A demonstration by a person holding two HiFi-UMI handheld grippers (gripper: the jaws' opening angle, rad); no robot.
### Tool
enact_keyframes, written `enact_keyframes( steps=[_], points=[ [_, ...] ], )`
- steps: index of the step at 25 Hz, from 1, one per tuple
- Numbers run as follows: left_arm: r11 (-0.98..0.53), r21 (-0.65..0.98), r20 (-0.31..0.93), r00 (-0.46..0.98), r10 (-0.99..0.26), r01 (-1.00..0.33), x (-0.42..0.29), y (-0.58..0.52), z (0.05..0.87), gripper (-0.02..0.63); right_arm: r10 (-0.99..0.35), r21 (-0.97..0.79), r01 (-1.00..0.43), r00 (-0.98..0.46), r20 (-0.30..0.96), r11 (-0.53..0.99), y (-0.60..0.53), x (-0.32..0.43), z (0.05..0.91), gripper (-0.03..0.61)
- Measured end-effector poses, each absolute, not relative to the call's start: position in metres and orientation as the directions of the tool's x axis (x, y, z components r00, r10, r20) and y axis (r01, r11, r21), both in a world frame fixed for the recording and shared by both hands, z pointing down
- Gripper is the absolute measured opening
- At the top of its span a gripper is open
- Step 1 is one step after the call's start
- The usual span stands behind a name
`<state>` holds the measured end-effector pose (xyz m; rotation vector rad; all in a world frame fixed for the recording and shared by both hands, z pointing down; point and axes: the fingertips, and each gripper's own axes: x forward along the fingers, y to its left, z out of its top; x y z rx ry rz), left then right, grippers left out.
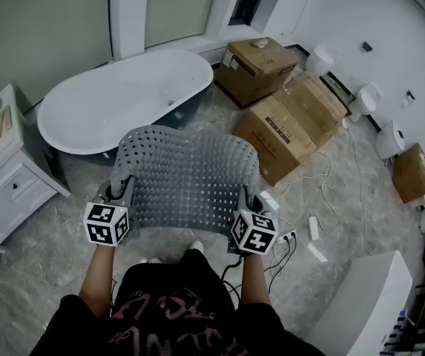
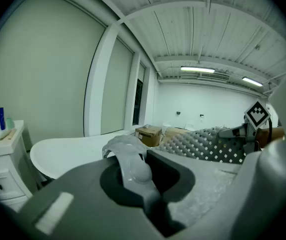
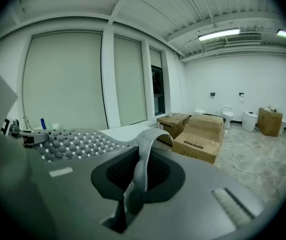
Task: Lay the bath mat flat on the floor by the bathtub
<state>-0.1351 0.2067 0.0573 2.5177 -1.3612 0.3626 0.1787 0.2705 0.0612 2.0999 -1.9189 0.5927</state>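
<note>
Grey marbled floor [image 1: 49, 251]: white bathtub [image 1: 123, 99], cardboard boxes [image 1: 290, 121], white cabinet [image 1: 4, 180], power strip [image 1: 314, 227] on it.

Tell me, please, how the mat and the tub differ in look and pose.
The mat is grey and studded with bumps and holes; the tub is white and smooth. The mat is held up in an arch, pinched at its near corners by the left gripper and the right gripper; the tub stands on the floor. Both lie crosswise ahead of the person.
</note>
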Motion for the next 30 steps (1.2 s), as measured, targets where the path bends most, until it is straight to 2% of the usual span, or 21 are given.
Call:
enact_keyframes(
  steps=[30],
  points=[
    [-0.538,0.147,0.337,0.554,-0.761,-0.83,-0.159,0.205,0.075,0.023,-0.895,-0.098,-0.99,0.045,0.444,-0.099,0.255,0.15,0.067,0.048]
  ],
)
